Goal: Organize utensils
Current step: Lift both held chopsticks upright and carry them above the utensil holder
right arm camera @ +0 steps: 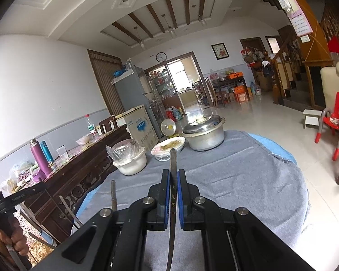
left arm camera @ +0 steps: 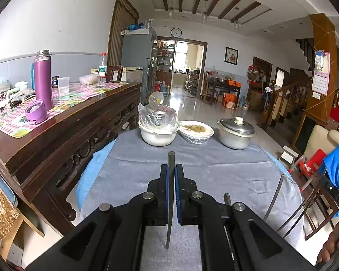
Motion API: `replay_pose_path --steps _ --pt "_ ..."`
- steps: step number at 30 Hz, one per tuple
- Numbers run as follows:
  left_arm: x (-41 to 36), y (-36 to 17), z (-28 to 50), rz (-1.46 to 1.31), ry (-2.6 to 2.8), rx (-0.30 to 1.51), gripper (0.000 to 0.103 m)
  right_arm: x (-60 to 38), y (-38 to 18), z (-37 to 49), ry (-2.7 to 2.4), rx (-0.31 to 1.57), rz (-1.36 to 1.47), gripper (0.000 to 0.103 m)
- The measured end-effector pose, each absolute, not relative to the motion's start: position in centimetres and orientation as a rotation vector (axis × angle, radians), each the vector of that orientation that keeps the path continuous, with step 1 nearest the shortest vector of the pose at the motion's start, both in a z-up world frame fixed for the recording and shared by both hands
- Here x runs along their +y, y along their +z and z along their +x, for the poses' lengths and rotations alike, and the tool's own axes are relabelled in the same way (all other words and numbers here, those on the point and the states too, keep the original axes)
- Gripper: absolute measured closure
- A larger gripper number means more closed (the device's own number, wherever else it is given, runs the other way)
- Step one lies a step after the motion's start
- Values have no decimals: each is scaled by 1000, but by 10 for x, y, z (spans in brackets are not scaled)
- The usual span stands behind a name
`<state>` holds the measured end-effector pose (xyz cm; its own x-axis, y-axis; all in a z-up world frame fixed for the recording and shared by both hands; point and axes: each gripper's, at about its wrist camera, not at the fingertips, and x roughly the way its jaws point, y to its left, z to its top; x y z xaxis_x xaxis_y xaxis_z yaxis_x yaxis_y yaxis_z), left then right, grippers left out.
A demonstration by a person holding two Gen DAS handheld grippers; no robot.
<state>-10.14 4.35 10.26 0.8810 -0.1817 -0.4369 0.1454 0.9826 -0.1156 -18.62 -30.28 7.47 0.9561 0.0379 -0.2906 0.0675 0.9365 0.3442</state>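
My left gripper [left arm camera: 171, 169] is shut on a dark chopstick [left arm camera: 171, 158] that stands upright between its blue pads, above the grey cloth [left arm camera: 214, 169] on the round table. My right gripper [right arm camera: 173, 174] is shut on another dark chopstick [right arm camera: 173, 158], which has gold characters on its shaft and also stands upright. In the right wrist view a second thin stick [right arm camera: 113, 192] rises just left of the gripper body. The left hand and its gripper handle [right arm camera: 9, 203] show at the left edge of that view.
At the table's far edge stand a white bowl with a plastic bag [left arm camera: 158, 133], a plate of food under film [left arm camera: 196, 131] and a lidded metal pot [left arm camera: 236, 133]. A dark wooden sideboard [left arm camera: 56, 135] with a purple flask [left arm camera: 43, 81] runs along the left. Chairs stand to the right.
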Motion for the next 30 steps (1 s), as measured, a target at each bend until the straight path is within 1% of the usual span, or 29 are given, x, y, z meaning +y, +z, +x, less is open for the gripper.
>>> replay_pose_path --steps 20,30 --pt "69 128 -145 -134 -151 404 98 -280 92 -211 -5 229 273 96" --pt "68 153 -179 -127 -171 345 98 -274 109 -233 -3 156 232 96"
